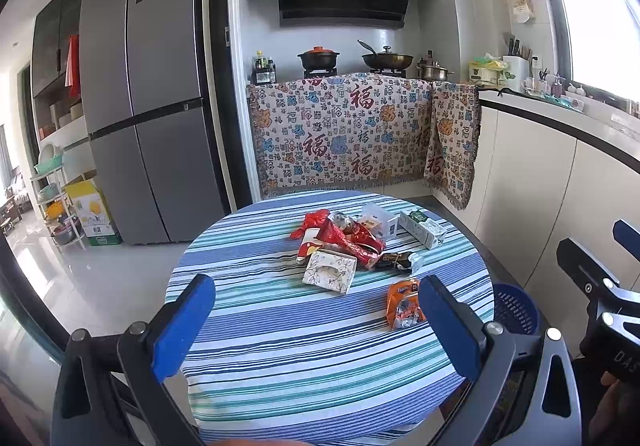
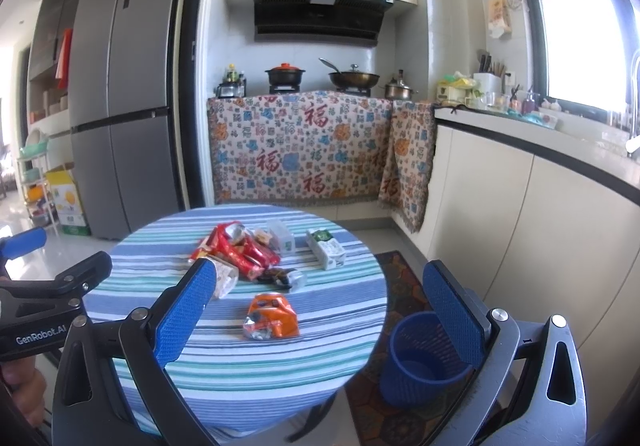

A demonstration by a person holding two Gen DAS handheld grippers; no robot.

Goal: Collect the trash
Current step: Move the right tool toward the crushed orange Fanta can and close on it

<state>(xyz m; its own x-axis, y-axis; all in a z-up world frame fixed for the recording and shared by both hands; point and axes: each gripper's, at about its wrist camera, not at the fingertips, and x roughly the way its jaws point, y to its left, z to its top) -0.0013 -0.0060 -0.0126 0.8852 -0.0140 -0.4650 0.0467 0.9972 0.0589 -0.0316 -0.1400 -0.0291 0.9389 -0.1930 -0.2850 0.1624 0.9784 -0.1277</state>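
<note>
A round table with a striped cloth [image 1: 280, 346] [image 2: 224, 370] holds a pile of trash: red wrappers [image 1: 348, 238] [image 2: 240, 250], a floral tissue pack [image 1: 330, 272], a dark wrapper [image 1: 394, 260] [image 2: 276, 277], a white and green carton [image 1: 422, 228] [image 2: 326, 248], a clear plastic box [image 2: 282, 238], and a crushed orange packet [image 1: 402, 304] [image 2: 272, 316] nearer to me. A blue mesh bin [image 2: 420, 362] [image 1: 514, 308] stands on the floor right of the table. My left gripper [image 1: 316, 326] and right gripper [image 2: 320, 310] are open and empty, above the table's near edge.
A grey fridge [image 1: 148, 106] stands at the left. A stove counter draped with a patterned cloth [image 1: 340, 134] is behind the table. White cabinets and a countertop [image 2: 540, 174] run along the right. A patterned rug [image 2: 400, 286] lies under the bin.
</note>
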